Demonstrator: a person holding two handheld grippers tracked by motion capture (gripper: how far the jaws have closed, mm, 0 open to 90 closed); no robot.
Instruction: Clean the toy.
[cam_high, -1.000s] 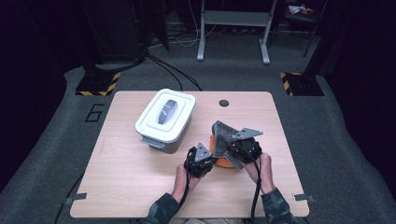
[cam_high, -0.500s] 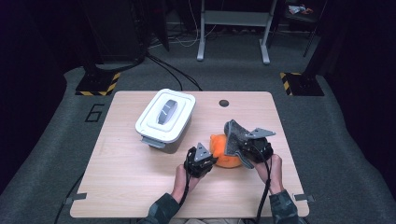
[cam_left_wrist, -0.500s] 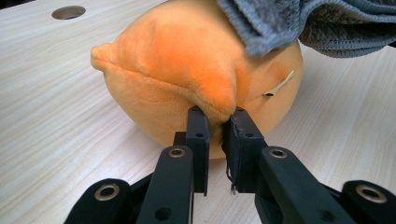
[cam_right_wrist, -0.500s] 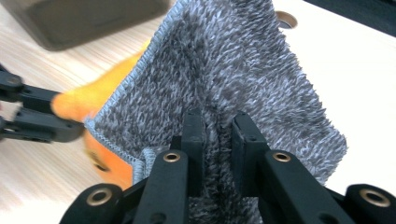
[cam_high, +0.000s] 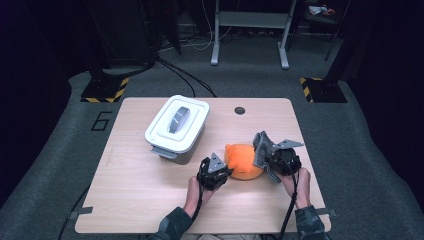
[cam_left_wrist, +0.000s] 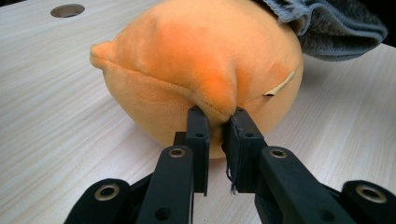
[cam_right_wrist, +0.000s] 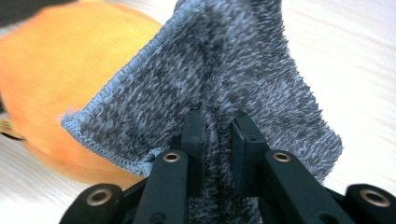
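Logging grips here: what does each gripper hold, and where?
Left gripper pinches a fold of the orange plush toy. Right gripper clamps a fold of the grey cloth.

plush toy (cam_high: 243, 161) right of lidded box (cam_high: 176, 128)

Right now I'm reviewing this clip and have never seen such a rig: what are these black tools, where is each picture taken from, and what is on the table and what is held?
A person sits at a wooden table and holds a hand-operated two-jaw gripper in each hand. The high view looks down from above the person's side. The other two pictures come from cameras riding on each gripper, looking along its black jaws. The left gripper is shut on a fold of an orange plush toy resting on the table. The right gripper is shut on a grey fuzzy cloth beside the toy. Farther back stands a white lidded container.
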